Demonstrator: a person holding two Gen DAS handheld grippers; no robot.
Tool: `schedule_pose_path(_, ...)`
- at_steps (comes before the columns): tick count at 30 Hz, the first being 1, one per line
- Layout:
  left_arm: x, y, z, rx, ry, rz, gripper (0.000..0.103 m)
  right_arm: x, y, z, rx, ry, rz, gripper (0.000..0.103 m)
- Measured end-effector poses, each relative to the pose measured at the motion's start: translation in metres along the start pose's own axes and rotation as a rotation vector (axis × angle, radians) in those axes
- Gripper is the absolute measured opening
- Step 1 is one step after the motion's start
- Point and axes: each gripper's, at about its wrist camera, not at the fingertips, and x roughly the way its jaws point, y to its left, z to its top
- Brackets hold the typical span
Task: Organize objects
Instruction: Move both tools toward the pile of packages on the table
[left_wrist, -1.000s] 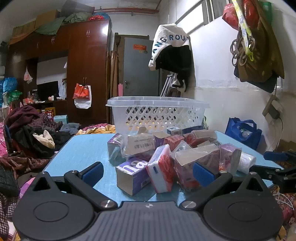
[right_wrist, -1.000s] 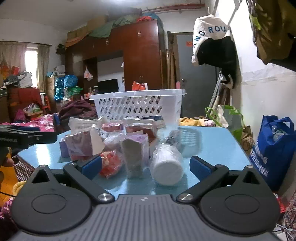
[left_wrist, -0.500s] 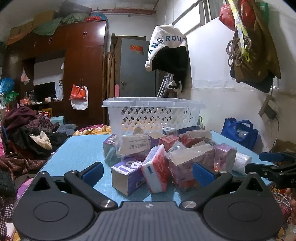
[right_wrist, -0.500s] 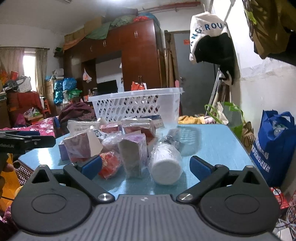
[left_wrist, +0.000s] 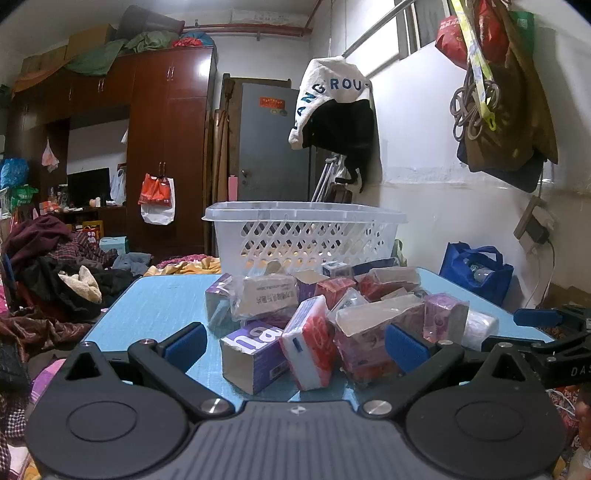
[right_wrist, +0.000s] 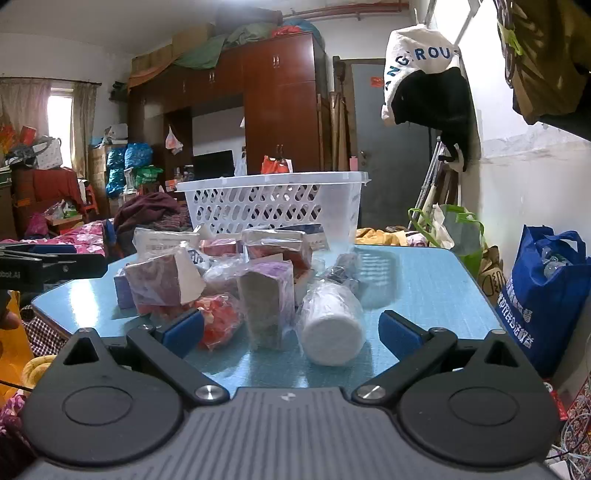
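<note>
A heap of small packs and boxes lies on the blue table (left_wrist: 155, 306). In the left wrist view a purple box (left_wrist: 255, 354) and a red-and-white tissue pack (left_wrist: 310, 350) lie nearest. My left gripper (left_wrist: 295, 343) is open and empty just before them. In the right wrist view a white roll in clear wrap (right_wrist: 332, 325) and a purple pack (right_wrist: 267, 306) stand nearest. My right gripper (right_wrist: 291, 328) is open and empty in front of them. A white lattice basket (left_wrist: 306, 236) stands behind the heap; it also shows in the right wrist view (right_wrist: 273, 206).
The right gripper shows at the right edge of the left wrist view (left_wrist: 546, 332); the left gripper shows at the left edge of the right wrist view (right_wrist: 48, 266). A blue bag (right_wrist: 546, 295) stands right of the table. Clothes (left_wrist: 48, 273) are piled to the left.
Both grippers have shifted slightly, so the heap sits a little differently in each view. Both stay open and empty. Nothing on the table has moved.
</note>
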Motion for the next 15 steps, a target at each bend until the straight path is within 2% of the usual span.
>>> schedule_pose_path(5,-0.0003,-0.0011,-0.0025,0.018,-0.023,0.013,0.103,-0.0003,0.0001,-0.0002,0.001,-0.001,0.0,0.103)
schedule_pose_path(15,-0.008,0.0038,-0.0037,0.022,-0.061,-0.009,0.103,-0.0002,-0.0007,-0.0004,-0.004,0.001,0.0,0.103)
